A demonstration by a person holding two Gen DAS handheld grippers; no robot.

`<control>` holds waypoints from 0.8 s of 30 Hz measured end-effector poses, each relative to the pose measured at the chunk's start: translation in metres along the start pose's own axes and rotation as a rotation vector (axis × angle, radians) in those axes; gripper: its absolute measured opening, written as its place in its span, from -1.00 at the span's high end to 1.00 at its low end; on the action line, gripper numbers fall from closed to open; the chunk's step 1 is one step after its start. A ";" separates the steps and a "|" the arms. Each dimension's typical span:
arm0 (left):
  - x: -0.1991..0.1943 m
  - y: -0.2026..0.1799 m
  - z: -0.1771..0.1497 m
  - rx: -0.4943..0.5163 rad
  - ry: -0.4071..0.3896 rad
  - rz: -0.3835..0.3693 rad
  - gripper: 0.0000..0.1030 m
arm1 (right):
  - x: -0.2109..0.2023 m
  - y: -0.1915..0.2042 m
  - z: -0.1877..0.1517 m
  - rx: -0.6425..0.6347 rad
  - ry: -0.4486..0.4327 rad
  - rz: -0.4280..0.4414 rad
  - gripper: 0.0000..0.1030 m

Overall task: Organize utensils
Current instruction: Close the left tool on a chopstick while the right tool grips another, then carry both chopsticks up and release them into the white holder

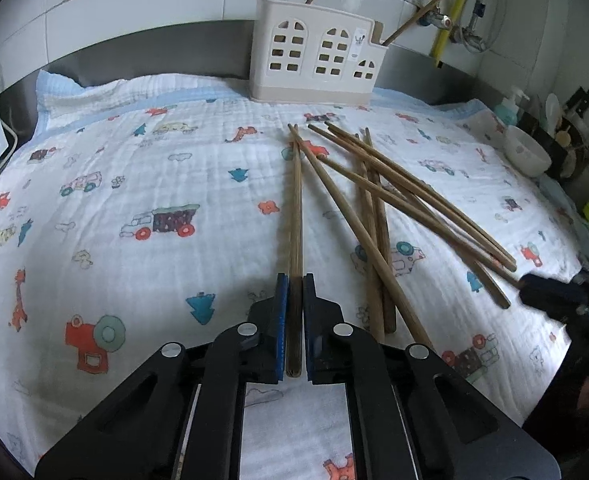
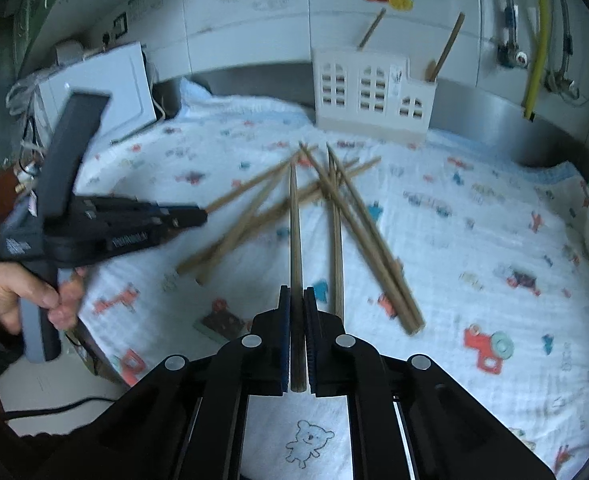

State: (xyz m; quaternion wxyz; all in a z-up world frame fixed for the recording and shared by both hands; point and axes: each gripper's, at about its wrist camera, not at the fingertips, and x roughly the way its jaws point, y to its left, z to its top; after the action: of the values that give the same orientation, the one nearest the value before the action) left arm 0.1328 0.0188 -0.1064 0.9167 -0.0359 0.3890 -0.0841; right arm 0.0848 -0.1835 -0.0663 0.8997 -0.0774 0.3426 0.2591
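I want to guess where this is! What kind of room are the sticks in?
Probably a kitchen. A white utensil holder stands against a tiled wall, water and gas pipes run up it, and a bowl sits beside the cloth where the chopsticks lie.

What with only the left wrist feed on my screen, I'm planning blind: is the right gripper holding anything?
Observer: Yes. The right gripper is shut on one chopstick, which points toward the white holder.
Operator: How does my left gripper look from that side?
Observer: The left gripper is blurred at the pile's left edge. Its own chopstick sticks out of the tip toward the holder.
Operator: Is anything close beside the right gripper?
Observer: A loose chopstick lies on the cloth just right of the held one, nearly parallel to it.
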 end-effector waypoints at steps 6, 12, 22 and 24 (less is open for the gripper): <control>-0.021 0.004 0.009 -0.008 -0.068 -0.015 0.90 | -0.030 -0.003 0.031 0.012 -0.101 0.016 0.87; -0.042 0.010 0.029 0.006 -0.160 -0.017 0.90 | -0.046 -0.012 0.066 0.032 -0.166 0.039 0.87; -0.058 0.012 0.054 0.028 -0.219 -0.047 0.90 | -0.052 -0.026 0.110 0.051 -0.210 0.073 0.87; -0.060 0.014 0.059 0.029 -0.223 -0.052 0.90 | -0.051 -0.028 0.118 0.046 -0.210 0.072 0.87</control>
State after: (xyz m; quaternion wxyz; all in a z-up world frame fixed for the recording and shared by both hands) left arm 0.1363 0.0430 -0.0250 0.9523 -0.0419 0.2821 -0.1089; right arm 0.1355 -0.1908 0.0551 0.9222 -0.0170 0.2550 0.2903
